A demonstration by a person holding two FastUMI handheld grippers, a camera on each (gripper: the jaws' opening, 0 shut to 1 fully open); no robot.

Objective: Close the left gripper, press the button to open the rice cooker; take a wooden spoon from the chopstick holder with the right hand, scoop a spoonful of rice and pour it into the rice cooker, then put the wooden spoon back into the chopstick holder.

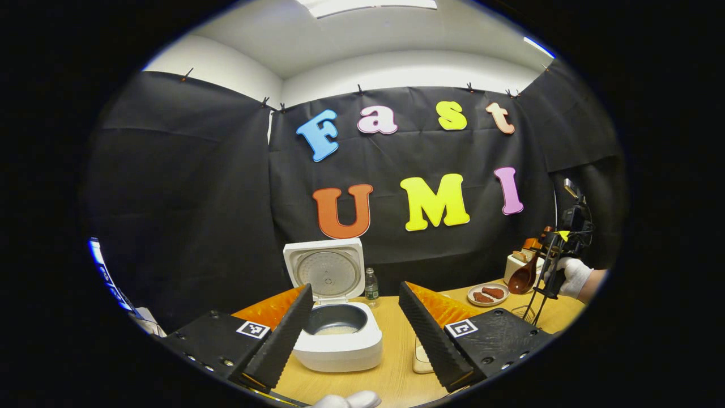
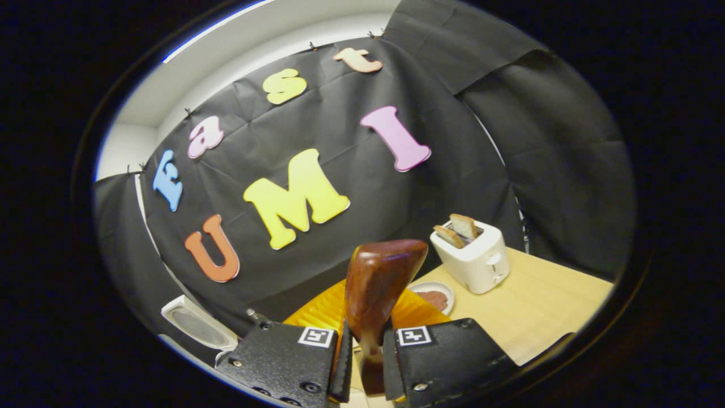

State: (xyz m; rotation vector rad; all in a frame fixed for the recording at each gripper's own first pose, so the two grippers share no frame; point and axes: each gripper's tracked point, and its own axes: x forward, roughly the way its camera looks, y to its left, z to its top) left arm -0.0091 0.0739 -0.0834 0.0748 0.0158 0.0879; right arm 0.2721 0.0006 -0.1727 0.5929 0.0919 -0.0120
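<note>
While your left gripper hangs with its fingers spread wide above the pale wooden table, the white rice cooker sits between them with its lid raised and a little rice in the dark pot. Your right gripper is clenched on the handle of the dark brown wooden spoon, bowl up, above the table near the white toaster holding two bread slices.

A mock kitchen booth: black cloth wall, wooden table, toaster.
</note>
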